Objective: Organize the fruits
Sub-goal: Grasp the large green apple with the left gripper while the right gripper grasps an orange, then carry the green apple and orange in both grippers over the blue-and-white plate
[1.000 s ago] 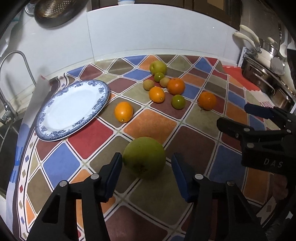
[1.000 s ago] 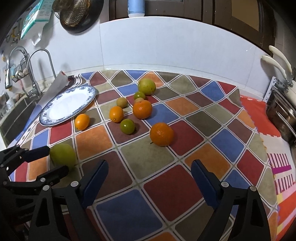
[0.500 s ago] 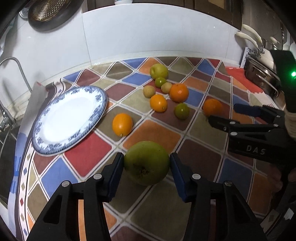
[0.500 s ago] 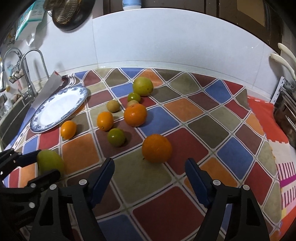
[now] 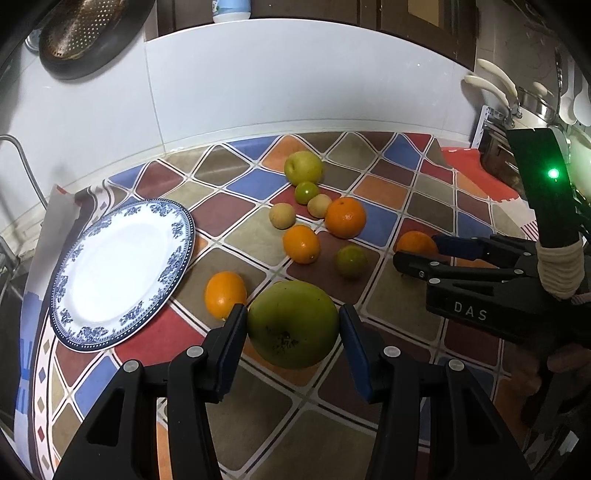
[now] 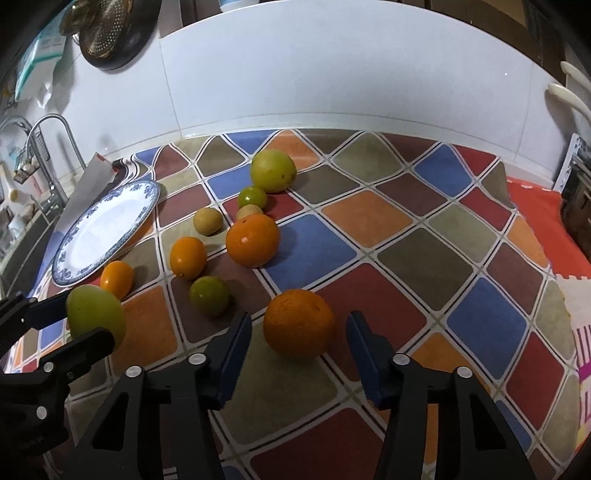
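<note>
Plate (image 5: 122, 273) left; fruit cluster (image 5: 317, 218) right, on mat (image 5: 399, 206).

Colander (image 5: 79, 35) hung on wall, faucet (image 6: 44, 147) left, patchwork cloth (image 6: 424, 258).

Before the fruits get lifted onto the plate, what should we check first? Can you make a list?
1. Left hand-held gripper pressing the big green fruit on both sides: ok.
2. Right hand-held gripper squeezing the orange: not ok; its jaws have just been closing, gaps remain.
3. Room on the plate: ok, nothing on it.
4. Small orange beside the left pad out of the way: cannot tell.
</note>
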### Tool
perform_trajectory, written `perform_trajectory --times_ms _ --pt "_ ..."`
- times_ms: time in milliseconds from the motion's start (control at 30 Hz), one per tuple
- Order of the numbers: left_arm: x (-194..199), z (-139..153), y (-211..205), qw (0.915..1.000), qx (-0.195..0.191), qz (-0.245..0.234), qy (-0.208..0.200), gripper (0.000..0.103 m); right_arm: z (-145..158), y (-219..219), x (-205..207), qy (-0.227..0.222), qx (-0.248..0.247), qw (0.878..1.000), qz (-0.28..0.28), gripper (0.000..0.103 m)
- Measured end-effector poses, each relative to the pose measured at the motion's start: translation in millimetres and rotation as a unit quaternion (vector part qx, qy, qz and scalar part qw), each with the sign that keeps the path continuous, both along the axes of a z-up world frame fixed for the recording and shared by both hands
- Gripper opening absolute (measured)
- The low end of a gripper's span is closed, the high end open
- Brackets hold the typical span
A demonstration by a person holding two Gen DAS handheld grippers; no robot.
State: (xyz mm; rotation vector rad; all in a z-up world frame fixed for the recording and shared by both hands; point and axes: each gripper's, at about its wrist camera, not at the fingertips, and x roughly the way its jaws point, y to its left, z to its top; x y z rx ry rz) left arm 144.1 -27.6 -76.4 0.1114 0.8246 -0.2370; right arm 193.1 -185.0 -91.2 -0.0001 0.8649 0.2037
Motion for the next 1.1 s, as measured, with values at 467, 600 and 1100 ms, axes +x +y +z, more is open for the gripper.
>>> perform_trajectory --times_ms 467,600,1100 --pt "-4.3 8.4 8.9 0.9998 -0.01 0.009 -0.016 0.05 5.8 2.2 -5.6 -0.004 0.002 1.0 0.003 0.042" --pt "-9.9 15.5 15.7 0.9994 -0.017 0.015 -0.027 0.05 17.6 8.3 -14.8 -0.018 0.001 1.0 0.008 0.042" --pt "-33.6 49.6 64.3 0.9942 -0.01 0.061 -0.087 0.05 62.7 62.0 -37.1 -0.074 0.026 0.995 0.067 0.042"
